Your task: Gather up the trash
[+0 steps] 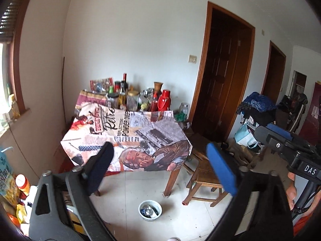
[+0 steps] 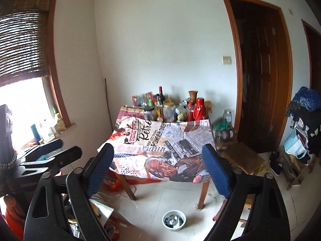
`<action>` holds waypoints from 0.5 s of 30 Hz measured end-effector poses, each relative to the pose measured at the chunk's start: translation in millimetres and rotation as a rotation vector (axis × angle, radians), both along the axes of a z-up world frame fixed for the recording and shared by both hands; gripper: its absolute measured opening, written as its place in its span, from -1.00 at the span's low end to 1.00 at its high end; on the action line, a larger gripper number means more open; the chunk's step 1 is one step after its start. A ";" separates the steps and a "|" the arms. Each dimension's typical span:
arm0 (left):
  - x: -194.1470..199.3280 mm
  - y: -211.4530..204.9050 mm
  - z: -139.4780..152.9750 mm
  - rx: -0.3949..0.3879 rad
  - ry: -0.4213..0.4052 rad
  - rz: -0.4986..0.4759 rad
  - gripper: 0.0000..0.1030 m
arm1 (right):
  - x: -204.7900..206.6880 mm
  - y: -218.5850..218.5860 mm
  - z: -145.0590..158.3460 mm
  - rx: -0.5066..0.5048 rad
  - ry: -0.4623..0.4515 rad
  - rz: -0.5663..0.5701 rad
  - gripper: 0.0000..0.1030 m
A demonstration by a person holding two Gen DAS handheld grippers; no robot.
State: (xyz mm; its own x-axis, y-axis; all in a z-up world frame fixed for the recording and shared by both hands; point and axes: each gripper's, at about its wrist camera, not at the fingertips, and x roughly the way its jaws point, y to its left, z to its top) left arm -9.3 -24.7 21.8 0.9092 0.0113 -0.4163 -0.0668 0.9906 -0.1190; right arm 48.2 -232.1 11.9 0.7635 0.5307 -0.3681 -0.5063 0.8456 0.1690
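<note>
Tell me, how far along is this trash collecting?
Some looks done: a small white round bin on the floor by the table already holds what look like crushed cans. Nothing is in hand: the left gripper and right gripper both hang open and empty above the floor. Left: clutter in the floor corner, and the newspaper-print tablecloth shows no obvious loose trash.

Bowl (image 1: 150, 209) contents indistinct (crumpled, shiny).

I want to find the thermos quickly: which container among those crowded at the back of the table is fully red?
The red thermos with a handle, standing at the right end of the cluster, beside the brown vase.
</note>
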 end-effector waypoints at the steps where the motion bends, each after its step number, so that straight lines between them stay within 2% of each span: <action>1: -8.7 -0.3 2.6 0.007 -0.015 -0.005 0.93 | -6.5 -0.1 1.7 0.002 -0.010 -0.005 0.93; 3: -24.4 -1.4 7.2 0.020 -0.028 -0.014 0.95 | -17.1 -1.0 4.4 0.002 -0.027 -0.014 1.00; 7: -40.8 1.9 11.0 0.019 -0.039 -0.011 0.96 | -29.0 2.0 6.9 -0.016 -0.044 -0.018 1.00; 15: -56.1 10.2 10.9 0.003 -0.039 -0.003 0.96 | -45.3 5.2 9.2 -0.033 -0.051 -0.020 1.00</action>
